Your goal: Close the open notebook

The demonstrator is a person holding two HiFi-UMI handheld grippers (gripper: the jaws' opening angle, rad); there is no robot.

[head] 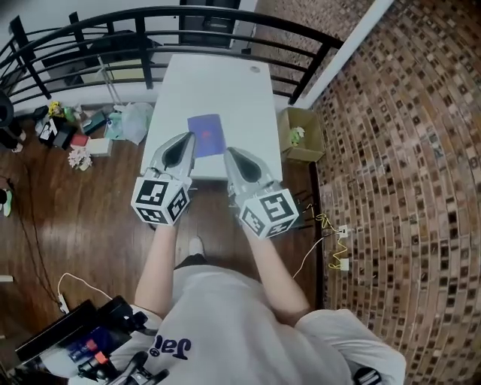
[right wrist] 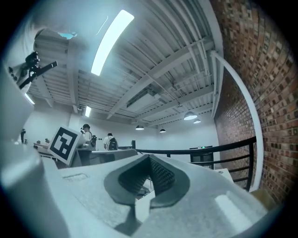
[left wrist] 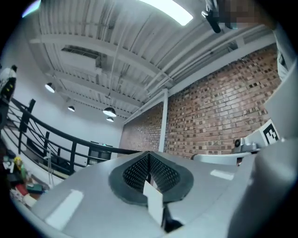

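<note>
Item 1. Person, white shirt (head: 240, 323), nearest the camera, both forearms stretched forward toward the table.

Item 2. Left gripper (head: 188, 137), with its marker cube (head: 160, 199) at the wrist end. It is held above the table's near edge. In its own view the jaws are pressed together at the tips with nothing between the pads.

Item 3. Right gripper (head: 228, 152), with its marker cube (head: 268, 213). It sits beside the left one and a little nearer the person. Its jaws are likewise closed tip to tip and hold nothing.

Item 4. White table (head: 225, 83), a long top running away from the person.

Item 5. Notebook (head: 207, 134), purple, lying flat on the table's near half with one cover face up, apparently closed. In the head view it sits just beyond both gripper tips and between them. The left tip overlaps its lower left edge in the picture and the right tip is just off its lower right corner. Neither gripper holds it.

Item 6. Cardboard box (head: 302, 135), on the floor at the table's right side.

Item 7. Wood floor (head: 90, 218), left of the table, strewn with bags and small objects (head: 90, 131).

Item 8. Black railing (head: 150, 22), curving behind the table's far end.

Item 9. Brick wall (head: 406, 150), filling the right side.
</note>
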